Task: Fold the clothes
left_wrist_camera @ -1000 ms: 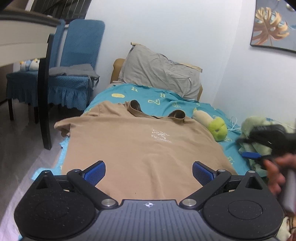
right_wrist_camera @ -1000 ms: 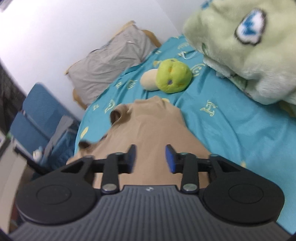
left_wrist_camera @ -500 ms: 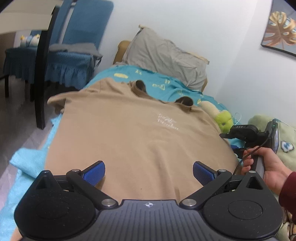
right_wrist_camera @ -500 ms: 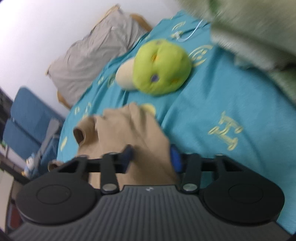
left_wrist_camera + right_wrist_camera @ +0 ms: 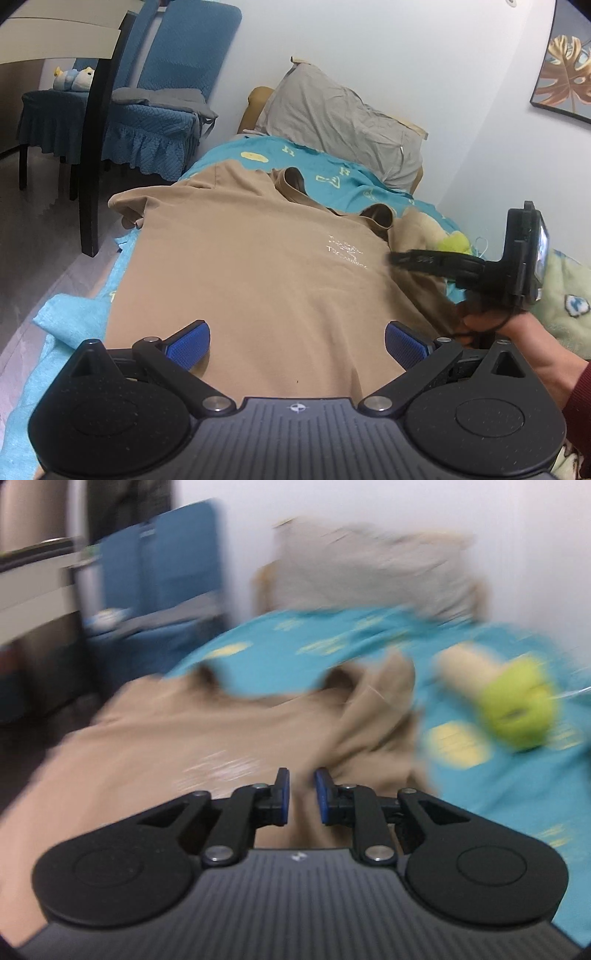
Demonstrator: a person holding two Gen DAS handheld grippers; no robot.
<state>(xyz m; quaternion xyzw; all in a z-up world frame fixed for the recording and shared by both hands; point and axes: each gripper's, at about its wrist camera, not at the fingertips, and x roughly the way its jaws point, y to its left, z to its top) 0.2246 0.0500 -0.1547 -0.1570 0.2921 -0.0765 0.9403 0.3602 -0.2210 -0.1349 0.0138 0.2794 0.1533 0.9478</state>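
A tan short-sleeved T-shirt with small white chest lettering (image 5: pixel 258 273) is spread front-up on a turquoise bedsheet printed with yellow shapes (image 5: pixel 340 177), its collar turned toward a crumpled grey pillow (image 5: pixel 343 122) at the wall. The left gripper (image 5: pixel 297 341) is held low above the shirt's hem with its blue-padded jaws spread wide and nothing between them. The right gripper (image 5: pixel 301 799) is seen in its own blurred view with the jaws drawn close together over a raised ridge of tan fabric at the shirt's right shoulder side; cloth is seen in the narrow gap, but whether it is actually pinched cannot be told. In the left view that gripper (image 5: pixel 397 256) is seen held by a hand (image 5: pixel 491 321) at the shirt's right edge, where the sleeve is bunched. A lime-green round plush toy (image 5: pixel 517 709) is lying on the sheet just beside the bunched sleeve. Blue fabric-covered chairs (image 5: pixel 159 110) are seen standing beside the bed.
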